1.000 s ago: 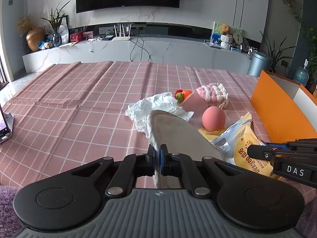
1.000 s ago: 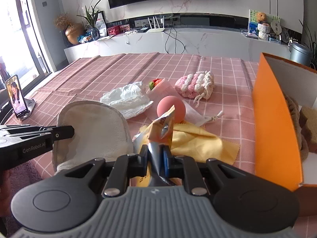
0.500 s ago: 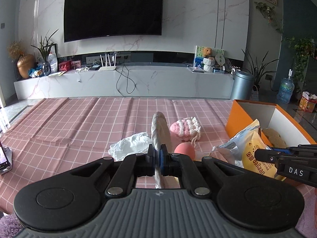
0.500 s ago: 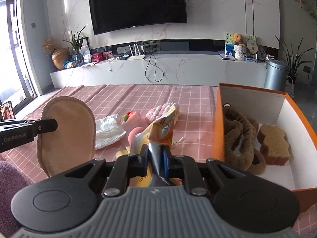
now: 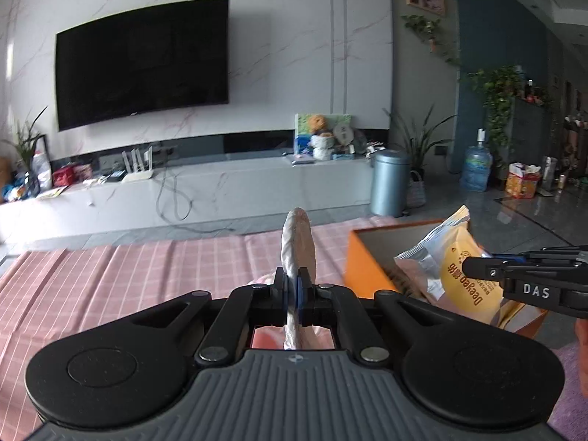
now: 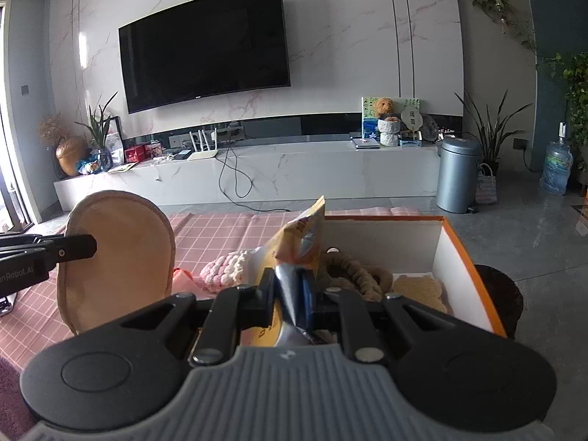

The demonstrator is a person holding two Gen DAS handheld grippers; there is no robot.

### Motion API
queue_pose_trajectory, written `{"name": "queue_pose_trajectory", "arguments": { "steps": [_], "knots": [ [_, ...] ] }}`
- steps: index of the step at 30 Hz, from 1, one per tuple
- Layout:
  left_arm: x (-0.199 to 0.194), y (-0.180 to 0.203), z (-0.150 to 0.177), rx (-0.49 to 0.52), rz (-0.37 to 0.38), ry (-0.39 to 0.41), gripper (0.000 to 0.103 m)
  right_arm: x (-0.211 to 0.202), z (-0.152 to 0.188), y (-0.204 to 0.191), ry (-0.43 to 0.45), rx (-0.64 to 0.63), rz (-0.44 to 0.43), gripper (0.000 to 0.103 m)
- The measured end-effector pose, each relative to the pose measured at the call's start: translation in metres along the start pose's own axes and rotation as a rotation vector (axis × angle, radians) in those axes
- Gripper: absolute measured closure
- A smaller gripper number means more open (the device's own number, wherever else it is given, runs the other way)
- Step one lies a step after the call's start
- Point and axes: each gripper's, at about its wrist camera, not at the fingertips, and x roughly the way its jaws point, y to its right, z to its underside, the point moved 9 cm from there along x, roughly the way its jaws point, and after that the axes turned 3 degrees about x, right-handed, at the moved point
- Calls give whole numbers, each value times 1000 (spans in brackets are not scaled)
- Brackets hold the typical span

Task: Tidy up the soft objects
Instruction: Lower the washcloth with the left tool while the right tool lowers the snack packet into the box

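Soft items are being held in both grippers above the pink checked tablecloth [image 5: 110,275]. Nearest, the left gripper [image 5: 294,286] is pinching a beige oval pad [image 5: 297,242] edge-on between its pressed-together fingers, so that the pad is standing upright; from the right wrist view the same pad [image 6: 117,257] is showing its broad face, clamped by the left gripper [image 6: 79,248]. The right gripper [image 6: 292,294] is squeezing a yellow snack packet [image 6: 299,235] by its crimped silver end, and the packet [image 5: 463,275] is hanging over the near part of the orange box [image 6: 463,257]. Inside the box a brown braided band [image 6: 349,272] and a tan sponge-like piece [image 6: 419,288] are lying side by side. Just left of the box, a pink-and-white knitted pouch [image 6: 224,270] is resting on the cloth. Beyond the table, a grey bin [image 6: 457,174] is standing by the white TV bench [image 6: 257,176], under the wall-mounted television [image 6: 205,62].
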Motion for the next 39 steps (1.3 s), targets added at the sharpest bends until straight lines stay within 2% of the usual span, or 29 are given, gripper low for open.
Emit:
{"name": "queue_pose_trajectory", "arguments": {
  "steps": [11, 16, 20, 23, 28, 33, 36, 39],
  "knots": [
    [20, 64, -41, 33, 152, 58, 99, -6, -22, 65, -4, 15, 101, 90],
    [29, 94, -52, 22, 283, 63, 99, 1, -17, 96, -59, 39, 133, 90],
    [53, 113, -49, -69, 401, -20, 99, 15, -5, 120, -131, 84, 143, 90],
    [80, 126, -38, -108, 440, -95, 99, 29, 5, 131, -189, 115, 145, 90],
    [124, 134, -5, -206, 474, -263, 99, 56, 21, 133, -285, 98, 149, 90],
    [153, 136, 22, -270, 494, -376, 99, 78, 40, 134, -392, 65, 168, 90],
    [163, 137, 31, -263, 486, -423, 99, 87, 47, 135, -433, 46, 175, 90],
    [165, 142, 39, -205, 455, -468, 99, 94, 54, 132, -472, -7, 183, 91]
  ]
}}
